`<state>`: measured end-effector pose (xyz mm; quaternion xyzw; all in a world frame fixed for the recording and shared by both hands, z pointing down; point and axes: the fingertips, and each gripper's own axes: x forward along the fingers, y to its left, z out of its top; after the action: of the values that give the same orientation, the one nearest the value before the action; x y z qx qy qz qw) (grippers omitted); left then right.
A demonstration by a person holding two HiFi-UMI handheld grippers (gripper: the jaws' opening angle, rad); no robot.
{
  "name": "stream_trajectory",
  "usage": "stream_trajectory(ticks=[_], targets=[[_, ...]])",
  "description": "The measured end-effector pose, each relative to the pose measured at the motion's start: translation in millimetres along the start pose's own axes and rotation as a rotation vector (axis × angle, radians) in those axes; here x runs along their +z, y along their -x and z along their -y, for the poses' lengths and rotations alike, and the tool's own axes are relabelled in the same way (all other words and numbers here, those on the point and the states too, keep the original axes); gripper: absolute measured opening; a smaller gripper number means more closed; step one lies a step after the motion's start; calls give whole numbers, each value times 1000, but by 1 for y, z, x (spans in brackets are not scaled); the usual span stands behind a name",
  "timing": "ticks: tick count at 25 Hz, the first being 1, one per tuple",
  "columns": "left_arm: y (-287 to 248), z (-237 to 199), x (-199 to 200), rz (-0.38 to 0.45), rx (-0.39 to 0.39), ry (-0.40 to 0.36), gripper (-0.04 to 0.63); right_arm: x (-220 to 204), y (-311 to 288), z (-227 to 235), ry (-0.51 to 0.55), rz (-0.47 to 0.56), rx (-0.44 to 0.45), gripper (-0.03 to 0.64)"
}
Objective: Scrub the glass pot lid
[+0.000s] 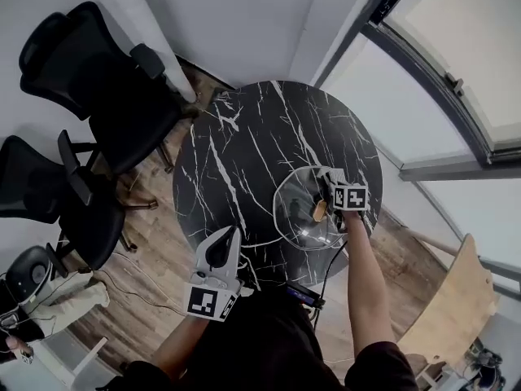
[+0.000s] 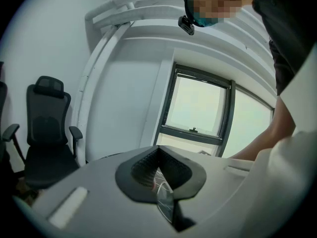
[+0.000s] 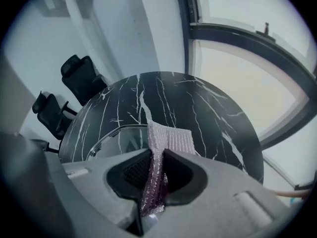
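The glass pot lid (image 1: 297, 210) is lying flat on the round black marble table (image 1: 244, 145), toward the table's right side, with its brown knob (image 1: 319, 211) facing up. The right gripper (image 3: 156, 155) is hovering over the lid's right part, its jaws pinching tight on a pale mesh scrub pad (image 3: 171, 139) (the pad is sticking out past the tips, above the glass). The left gripper (image 2: 158, 152) is hanging at the table's near edge, apart from the lid, its jaws pressed together on nothing. Two black office chairs (image 1: 98, 80) are standing left of the table
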<state>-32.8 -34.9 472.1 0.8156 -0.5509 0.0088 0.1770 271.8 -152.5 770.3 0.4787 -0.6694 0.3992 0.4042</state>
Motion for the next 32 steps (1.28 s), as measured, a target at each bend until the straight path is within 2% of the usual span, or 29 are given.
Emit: stream_trajectory(ticks=[13,20,24,29,32], targets=[[20,-23,-3,14,61,20,2,22,-20,-52,194,-45,71,66],[34,-34,-5,14,81,22,3,18,-30,-97,538,-119,76,66],[44,-45,-2,29,95,22,2,13,-34,-119,625,-116,99,66],[57,-58,5,56,108,11,2,-8,-34,-153,797,-122,150,67],[58,-63,7,60,111,26,2,-18,-29,-165,833,-141,153,67]])
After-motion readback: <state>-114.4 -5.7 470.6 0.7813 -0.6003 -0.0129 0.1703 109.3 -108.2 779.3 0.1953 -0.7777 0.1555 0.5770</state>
